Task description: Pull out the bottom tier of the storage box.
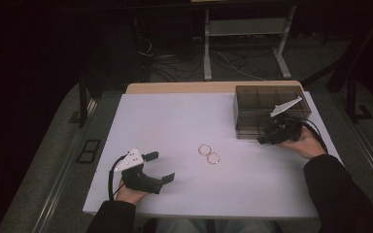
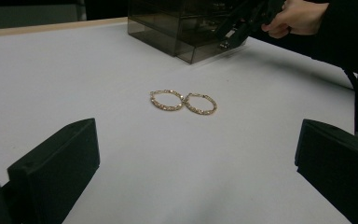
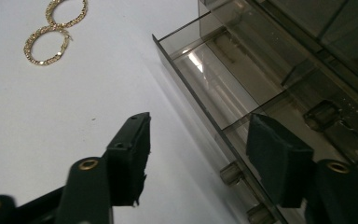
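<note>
Right gripper (image 3: 196,158) at 3 o'clock, jaws half open astride front panel of smoked transparent plastic drawer box (image 1: 267,109), nothing clamped. 2 gold hoop earrings (image 1: 209,154) at table centre, touching. Left gripper (image 1: 162,167) wide open, empty. Advice: close squarely on panel, pull straight.

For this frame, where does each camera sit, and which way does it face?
High view: above the person's side, looking forward and down at the white table; forearms and both tongs show.
Left gripper view: rides the left tongs, facing two gold hoop earrings.
Right gripper view: rides the right tongs, facing the smoky plastic drawer box.
All share the earrings.
</note>
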Demonstrator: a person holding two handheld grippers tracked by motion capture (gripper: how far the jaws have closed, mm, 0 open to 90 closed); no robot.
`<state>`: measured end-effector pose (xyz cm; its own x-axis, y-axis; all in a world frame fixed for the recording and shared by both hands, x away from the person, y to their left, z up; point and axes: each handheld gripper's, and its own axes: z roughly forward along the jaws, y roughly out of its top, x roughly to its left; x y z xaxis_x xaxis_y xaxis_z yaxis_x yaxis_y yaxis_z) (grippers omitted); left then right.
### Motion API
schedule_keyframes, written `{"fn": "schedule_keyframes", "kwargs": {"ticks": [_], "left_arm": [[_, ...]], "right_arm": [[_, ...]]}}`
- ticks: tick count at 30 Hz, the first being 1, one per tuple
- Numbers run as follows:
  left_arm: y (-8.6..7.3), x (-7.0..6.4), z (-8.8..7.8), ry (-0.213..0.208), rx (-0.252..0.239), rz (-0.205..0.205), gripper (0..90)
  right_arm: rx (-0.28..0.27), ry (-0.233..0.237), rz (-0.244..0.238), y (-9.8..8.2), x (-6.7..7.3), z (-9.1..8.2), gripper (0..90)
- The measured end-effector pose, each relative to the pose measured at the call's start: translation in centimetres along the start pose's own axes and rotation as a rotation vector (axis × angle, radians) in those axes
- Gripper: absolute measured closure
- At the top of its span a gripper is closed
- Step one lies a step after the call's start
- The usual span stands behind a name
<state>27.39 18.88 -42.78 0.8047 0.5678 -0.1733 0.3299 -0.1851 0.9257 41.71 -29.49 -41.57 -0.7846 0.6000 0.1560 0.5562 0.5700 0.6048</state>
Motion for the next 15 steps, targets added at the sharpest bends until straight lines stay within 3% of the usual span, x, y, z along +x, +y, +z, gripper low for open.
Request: {"fn": "schedule_keyframes", "kwargs": {"ticks": [3,9,15], "left_arm": [[0.0,0.01,-0.02,0.001,0.0,0.001,0.0],[-0.01,-0.01,0.01,0.0,0.001,0.002,0.0],[-0.02,-0.02,0.01,0.002,0.002,0.002,0.0]], "right_arm": [[-0.001,0.008,-0.003,-0.13,-0.33,0.19,49.8],[-0.005,-0.004,-0.009,-0.25,-0.54,0.16,56.6],[0.032,-0.03,-0.03,-0.21,-0.73,0.37,61.6]]}}
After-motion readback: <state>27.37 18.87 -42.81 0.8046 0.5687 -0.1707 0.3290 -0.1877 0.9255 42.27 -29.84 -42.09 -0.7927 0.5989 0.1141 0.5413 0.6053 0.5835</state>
